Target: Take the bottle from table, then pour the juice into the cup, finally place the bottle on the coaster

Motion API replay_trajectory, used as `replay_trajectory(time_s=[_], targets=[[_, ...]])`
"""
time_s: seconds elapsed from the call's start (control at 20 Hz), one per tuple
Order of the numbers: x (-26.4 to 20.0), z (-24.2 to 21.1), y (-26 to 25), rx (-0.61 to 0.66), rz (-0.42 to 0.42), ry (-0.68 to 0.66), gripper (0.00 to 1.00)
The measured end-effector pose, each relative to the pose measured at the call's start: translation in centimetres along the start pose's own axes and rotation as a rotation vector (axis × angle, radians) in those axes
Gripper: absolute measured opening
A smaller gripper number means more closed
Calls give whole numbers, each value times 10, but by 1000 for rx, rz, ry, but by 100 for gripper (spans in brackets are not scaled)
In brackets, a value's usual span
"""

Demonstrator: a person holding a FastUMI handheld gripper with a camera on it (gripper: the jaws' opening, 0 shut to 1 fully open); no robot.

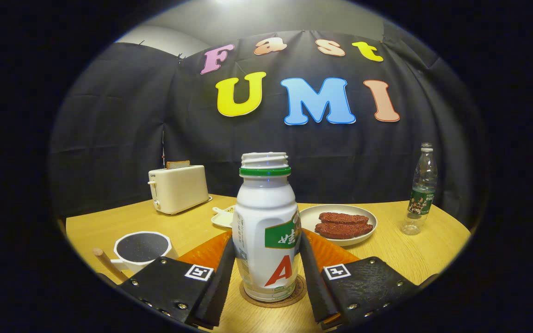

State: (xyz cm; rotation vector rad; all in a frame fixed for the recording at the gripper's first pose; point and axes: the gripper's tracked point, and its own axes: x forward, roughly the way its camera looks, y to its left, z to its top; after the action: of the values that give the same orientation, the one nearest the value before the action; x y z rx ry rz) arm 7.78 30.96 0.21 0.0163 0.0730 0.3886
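On the table (414, 259), jaws seemingly clamp the bottle (266, 222) beside cup (141, 249).

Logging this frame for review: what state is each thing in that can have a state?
White juice bottle: uncapped, upright, standing on the round coaster.
Gripper: both fingers against the bottle's sides.
Cup: upright, dark inside; liquid or not, cannot tell.
Toaster: a slice sticking up from the slot.
Plate: holds reddish-brown pieces of food.
Clear water bottle: upright, capped, nearly empty.
Small white dish: contents unclear.
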Motion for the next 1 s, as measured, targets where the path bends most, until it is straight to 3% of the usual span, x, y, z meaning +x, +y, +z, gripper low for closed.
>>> replay_trajectory(time_s=[0.5,0.65,1.0], targets=[[2,-5,1,-38,-14,6,79],[3,-6,-2,-19,-6,1,100],[-30,36,-10,7,-17,-108,99]])
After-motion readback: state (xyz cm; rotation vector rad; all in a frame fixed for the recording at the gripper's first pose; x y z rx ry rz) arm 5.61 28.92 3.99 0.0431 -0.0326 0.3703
